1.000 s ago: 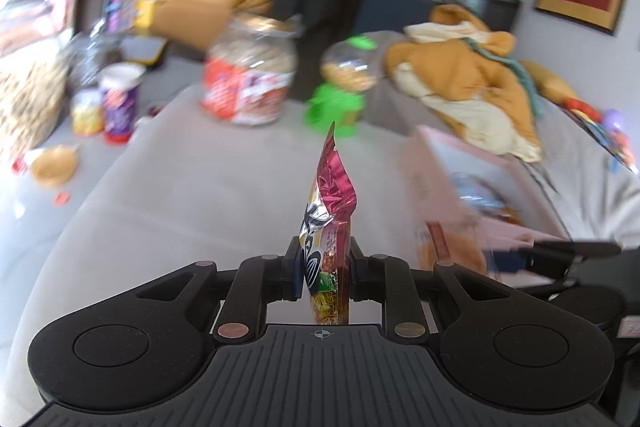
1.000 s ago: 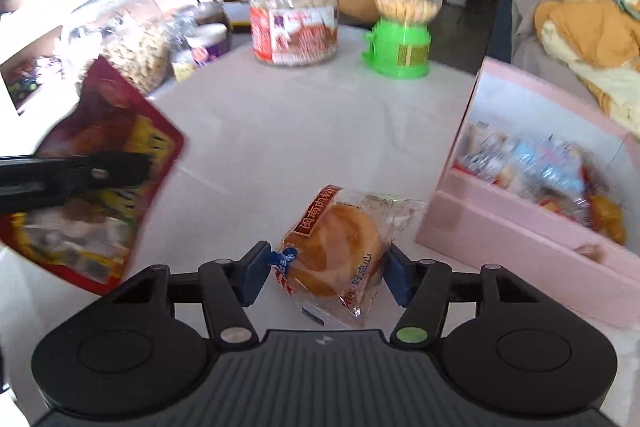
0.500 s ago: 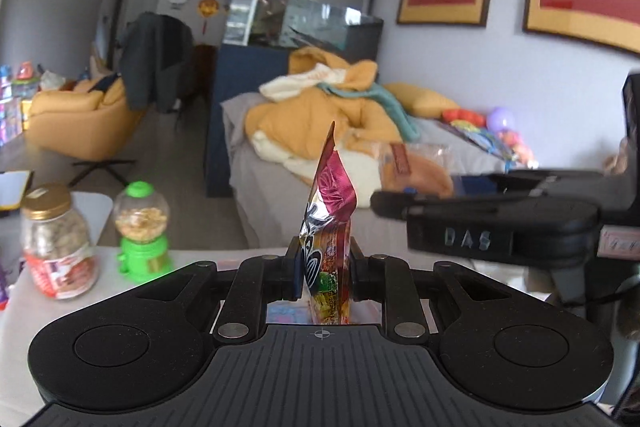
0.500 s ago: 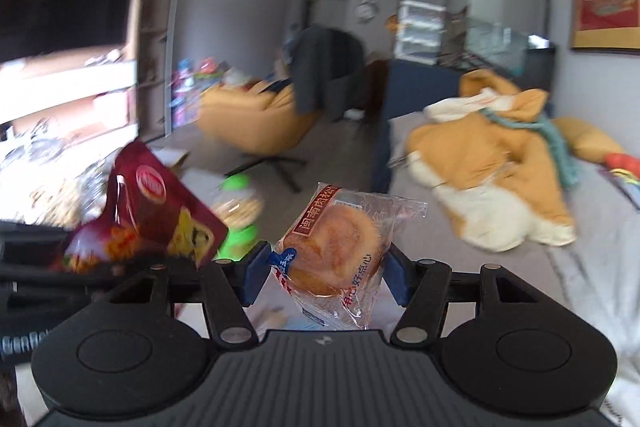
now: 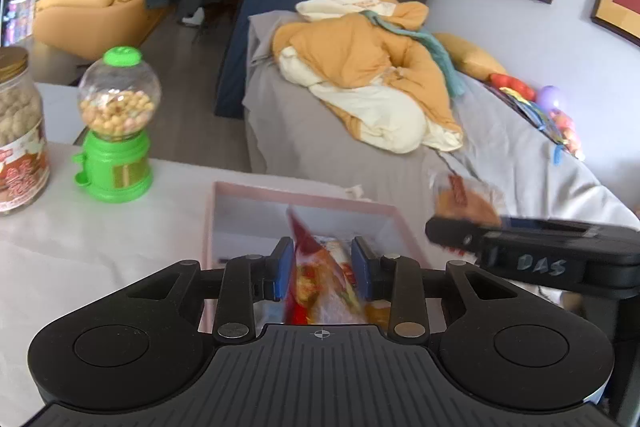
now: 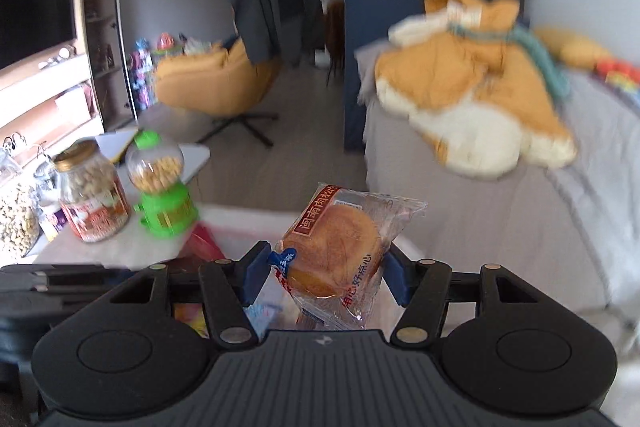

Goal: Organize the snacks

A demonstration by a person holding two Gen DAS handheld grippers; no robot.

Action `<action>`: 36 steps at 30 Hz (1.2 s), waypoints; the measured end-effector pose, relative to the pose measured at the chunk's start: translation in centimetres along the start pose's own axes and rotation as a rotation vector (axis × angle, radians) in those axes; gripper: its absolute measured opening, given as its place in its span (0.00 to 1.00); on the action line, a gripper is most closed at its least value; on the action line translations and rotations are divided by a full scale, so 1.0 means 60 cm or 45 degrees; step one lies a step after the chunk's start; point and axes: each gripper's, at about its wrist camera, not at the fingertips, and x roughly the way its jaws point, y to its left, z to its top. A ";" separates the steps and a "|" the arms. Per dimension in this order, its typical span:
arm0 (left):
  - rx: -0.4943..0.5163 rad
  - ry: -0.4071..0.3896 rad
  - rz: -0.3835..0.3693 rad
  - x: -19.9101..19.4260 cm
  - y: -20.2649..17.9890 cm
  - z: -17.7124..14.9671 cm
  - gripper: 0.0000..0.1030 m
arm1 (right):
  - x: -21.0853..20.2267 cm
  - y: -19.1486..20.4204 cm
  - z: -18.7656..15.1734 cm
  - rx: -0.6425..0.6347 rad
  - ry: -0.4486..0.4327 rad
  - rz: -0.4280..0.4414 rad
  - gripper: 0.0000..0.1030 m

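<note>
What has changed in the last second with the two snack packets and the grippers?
The left gripper carried the red snack bag over the pink box and opened; the bag now sits loose between its fingers. The right gripper lifted the bun packet off the table and still clamps it.

The pink box (image 5: pixel 312 201) lies open at the top, straight ahead of the left gripper (image 5: pixel 322 267), though packets already fill its near end. The right gripper (image 5: pixel 520 247), with a wrapped bun (image 6: pixel 334 253) clamped in it, crowds the box's right rim — that side is blocked. To the left, white tabletop (image 5: pixel 100 239) gives room up to the green candy dispenser (image 5: pixel 116 125) and the peanut jar (image 5: pixel 18 131), standing near each other. Beyond the box's far wall — open floor.
</note>
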 end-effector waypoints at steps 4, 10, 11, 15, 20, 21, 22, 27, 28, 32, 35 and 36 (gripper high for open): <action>0.011 -0.020 0.013 -0.010 0.022 -0.001 0.35 | 0.041 0.006 -0.018 0.011 0.062 -0.002 0.58; 0.021 -0.050 0.034 -0.040 0.036 -0.009 0.35 | 0.053 0.028 -0.021 0.028 0.072 0.056 0.59; 0.022 -0.056 0.036 -0.050 0.040 -0.016 0.35 | 0.055 0.032 -0.019 0.032 0.080 0.078 0.63; 0.063 -0.056 0.056 -0.094 0.048 -0.052 0.35 | 0.040 0.047 -0.025 0.033 0.084 0.086 0.64; 0.168 -0.032 0.120 -0.150 0.042 -0.119 0.35 | -0.019 0.071 -0.075 -0.009 0.037 0.042 0.74; 0.178 -0.033 0.141 -0.161 0.043 -0.136 0.35 | -0.032 0.078 -0.094 -0.013 0.036 0.040 0.76; 0.182 -0.042 0.164 -0.171 0.042 -0.154 0.35 | -0.044 0.084 -0.117 -0.013 0.042 0.037 0.77; 0.189 -0.003 0.254 -0.189 0.043 -0.225 0.35 | -0.069 0.118 -0.232 -0.009 0.108 0.010 0.78; 0.187 0.012 0.272 -0.186 0.043 -0.234 0.35 | -0.066 0.125 -0.251 -0.006 0.131 0.008 0.78; 0.161 0.069 0.288 -0.162 0.048 -0.265 0.35 | -0.056 0.141 -0.300 0.006 0.166 -0.003 0.81; 0.248 0.045 0.339 -0.161 0.033 -0.276 0.35 | -0.060 0.144 -0.315 0.011 0.141 -0.089 0.93; 0.264 0.046 0.349 -0.160 0.030 -0.277 0.35 | -0.059 0.140 -0.317 0.038 0.152 -0.095 0.95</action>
